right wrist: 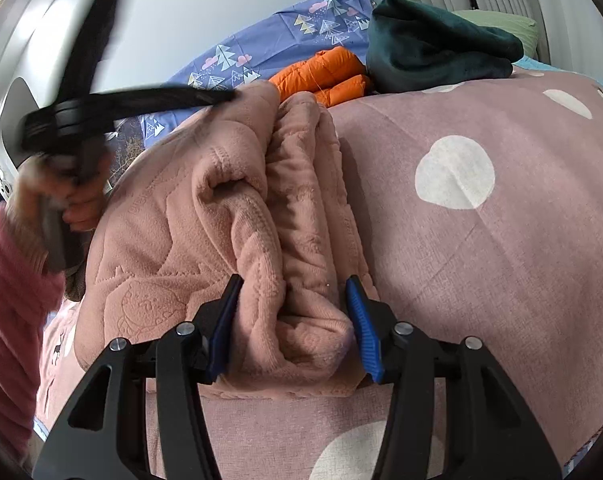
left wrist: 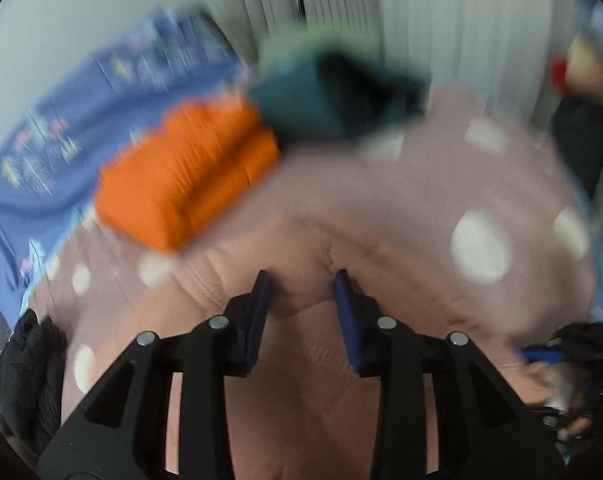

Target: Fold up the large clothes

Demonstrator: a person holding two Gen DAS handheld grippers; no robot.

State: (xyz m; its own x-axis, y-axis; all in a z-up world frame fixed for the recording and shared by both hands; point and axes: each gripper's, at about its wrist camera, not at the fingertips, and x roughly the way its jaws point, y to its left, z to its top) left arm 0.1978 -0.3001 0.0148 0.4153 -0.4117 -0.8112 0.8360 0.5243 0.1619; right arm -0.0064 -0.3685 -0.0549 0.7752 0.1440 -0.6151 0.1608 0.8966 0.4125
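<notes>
Garment: we see a pink fleece garment (right wrist: 237, 240), bunched into thick folds, lying on a pink bedspread with white dots (right wrist: 501, 208).
Right gripper: our right gripper (right wrist: 293, 312) has its 2 blue pads on either side of a thick roll of the fleece, jaws about half apart and pressing the roll from both sides.
Left gripper: in its own blurred view our left gripper (left wrist: 301, 300) has its jaws a narrow way apart with pink fleece between the pads; we cannot tell whether they pinch it.
Left hand: in the right wrist view the left hand (right wrist: 77, 200) grips the tool's handle at the garment's far left edge.
Behind: an orange puffer jacket (right wrist: 325, 70) and a dark green blanket (right wrist: 433, 48) lie folded at the bed's far side.
</notes>
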